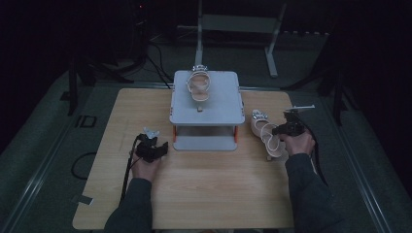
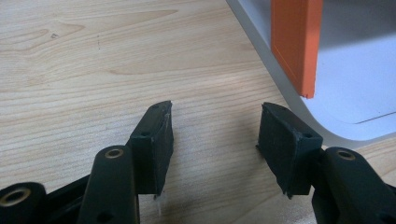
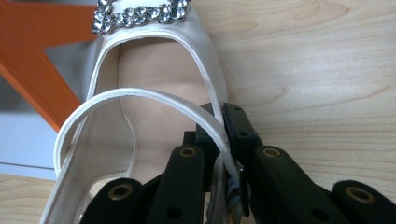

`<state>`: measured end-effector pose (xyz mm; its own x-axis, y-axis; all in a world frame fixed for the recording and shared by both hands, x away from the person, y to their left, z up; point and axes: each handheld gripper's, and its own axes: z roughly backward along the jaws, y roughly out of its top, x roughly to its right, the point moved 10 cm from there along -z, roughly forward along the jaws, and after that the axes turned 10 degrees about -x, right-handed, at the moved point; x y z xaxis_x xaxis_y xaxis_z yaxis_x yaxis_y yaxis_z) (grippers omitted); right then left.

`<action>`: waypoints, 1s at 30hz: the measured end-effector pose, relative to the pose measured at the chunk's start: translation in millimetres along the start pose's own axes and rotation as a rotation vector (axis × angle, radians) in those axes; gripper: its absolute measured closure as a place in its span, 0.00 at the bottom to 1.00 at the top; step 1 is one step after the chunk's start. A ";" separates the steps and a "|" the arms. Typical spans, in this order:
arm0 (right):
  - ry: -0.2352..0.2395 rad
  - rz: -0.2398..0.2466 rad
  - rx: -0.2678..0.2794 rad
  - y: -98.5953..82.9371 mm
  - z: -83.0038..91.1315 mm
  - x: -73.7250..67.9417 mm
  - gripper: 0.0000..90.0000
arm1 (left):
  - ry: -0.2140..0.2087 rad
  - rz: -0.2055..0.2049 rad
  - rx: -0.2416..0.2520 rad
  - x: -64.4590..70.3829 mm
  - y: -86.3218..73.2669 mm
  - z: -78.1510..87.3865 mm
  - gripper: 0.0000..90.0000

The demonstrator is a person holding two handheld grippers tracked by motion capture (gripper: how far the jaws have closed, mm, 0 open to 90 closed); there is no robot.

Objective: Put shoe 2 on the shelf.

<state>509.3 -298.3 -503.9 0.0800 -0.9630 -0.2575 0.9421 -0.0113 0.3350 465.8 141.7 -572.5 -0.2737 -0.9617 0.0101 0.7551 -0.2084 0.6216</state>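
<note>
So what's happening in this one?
A person is putting a pair of shoes on a small rack. One shoe already sits on its top shelf. The right gripper is shut on the strap of the second shoe, which lies on the table right of the rack. The left gripper waits open and empty.

High view overlooks table (image 1: 204, 194) (gripper views close).

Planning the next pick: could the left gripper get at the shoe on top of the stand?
Probably yes: the left gripper is open and empty, the shoe lies uncovered on the stand, nothing between.
</note>
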 end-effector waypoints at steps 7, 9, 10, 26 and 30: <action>0.006 -0.005 0.025 8.0 11.6 -4.3 0.96 | 0.000 -0.001 0.000 0.0 0.0 0.0 0.50; 0.011 -0.004 0.037 13.0 17.7 -8.5 0.96 | 0.000 -0.001 0.000 0.0 0.0 0.0 0.50; 0.014 -0.004 0.039 14.5 19.9 -10.2 0.96 | 0.000 -0.001 0.000 0.1 0.0 0.0 0.50; 0.021 -0.009 0.086 45.0 55.4 -36.1 0.96 | -0.001 -0.004 0.000 0.2 -0.1 0.1 0.50; 0.016 -0.004 0.087 52.3 62.9 -43.2 0.96 | -0.001 -0.004 -0.001 0.2 -0.1 0.1 0.50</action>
<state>534.7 -274.3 -418.2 0.0819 -0.9585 -0.2732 0.9106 -0.0395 0.4114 465.6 141.5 -572.5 -0.2775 -0.9607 0.0078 0.7541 -0.2128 0.6213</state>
